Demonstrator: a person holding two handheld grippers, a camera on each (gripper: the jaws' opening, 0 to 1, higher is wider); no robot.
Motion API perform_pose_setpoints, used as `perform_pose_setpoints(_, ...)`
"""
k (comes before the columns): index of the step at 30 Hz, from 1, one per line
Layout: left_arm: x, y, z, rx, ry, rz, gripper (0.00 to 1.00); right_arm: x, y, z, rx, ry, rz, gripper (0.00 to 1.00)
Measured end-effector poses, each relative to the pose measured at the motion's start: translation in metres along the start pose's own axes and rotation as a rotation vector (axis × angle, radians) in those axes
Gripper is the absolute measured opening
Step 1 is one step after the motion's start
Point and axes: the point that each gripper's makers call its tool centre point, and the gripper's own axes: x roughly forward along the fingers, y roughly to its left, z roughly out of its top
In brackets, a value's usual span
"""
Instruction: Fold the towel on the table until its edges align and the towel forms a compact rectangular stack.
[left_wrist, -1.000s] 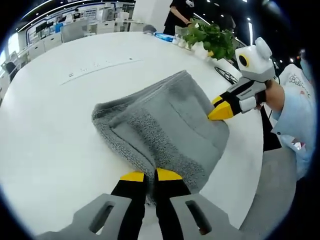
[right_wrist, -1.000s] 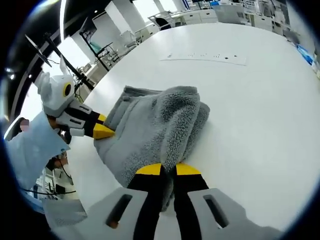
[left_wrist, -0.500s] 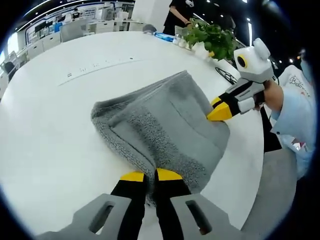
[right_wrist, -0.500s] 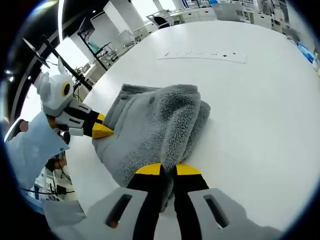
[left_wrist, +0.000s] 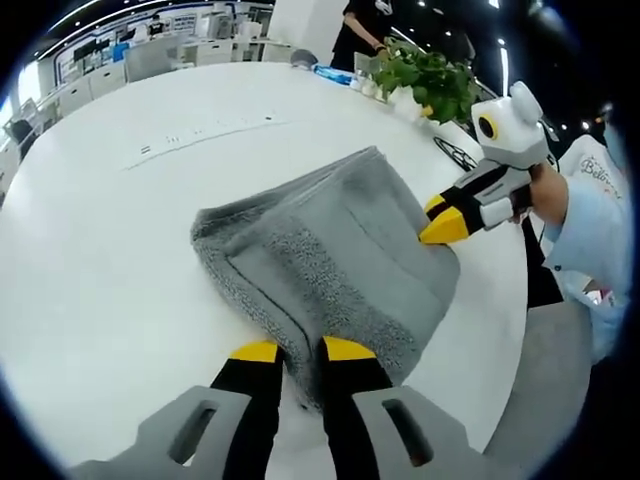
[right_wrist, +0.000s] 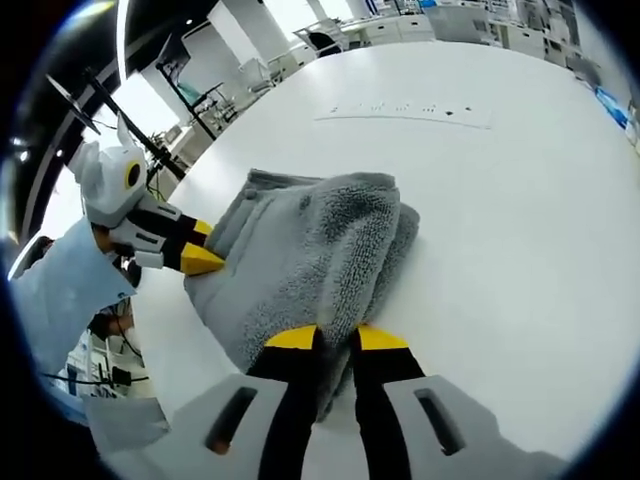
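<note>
A grey towel (left_wrist: 330, 255) lies folded in a thick stack on the white table (left_wrist: 110, 270). In the right gripper view the towel (right_wrist: 310, 260) shows its fluffy folded end. My left gripper (left_wrist: 300, 350) is at the towel's near corner, jaws slightly parted, with the thick edge lying loose between them. My right gripper (right_wrist: 337, 338) stands the same way at the opposite corner, open a little around the towel's edge. The right gripper (left_wrist: 445, 225) also shows at the towel's far right side, and the left gripper (right_wrist: 205, 260) at the towel's left edge.
A potted green plant (left_wrist: 425, 75) and small items stand at the table's far edge. A person's pale sleeve (left_wrist: 590, 230) is at the right. A printed strip (right_wrist: 405, 112) lies on the table beyond the towel. Office desks fill the background.
Both pairs of jaws have spread a little wider on the towel's corners. The towel has settled slightly and keeps its place on the table.
</note>
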Motion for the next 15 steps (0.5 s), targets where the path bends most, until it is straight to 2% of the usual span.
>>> perform_pose_setpoints(7, -0.015, 0.003, 0.013, -0.015, -0.059, 0.016, 0.24, -0.011, 0.005, 0.008, -0.038, -0.025, 0.004, 0.15)
perform_pose_setpoints(15, -0.027, 0.004, 0.012, -0.016, -0.101, 0.029, 0.32, -0.025, 0.01, 0.017, -0.093, -0.085, -0.012, 0.29)
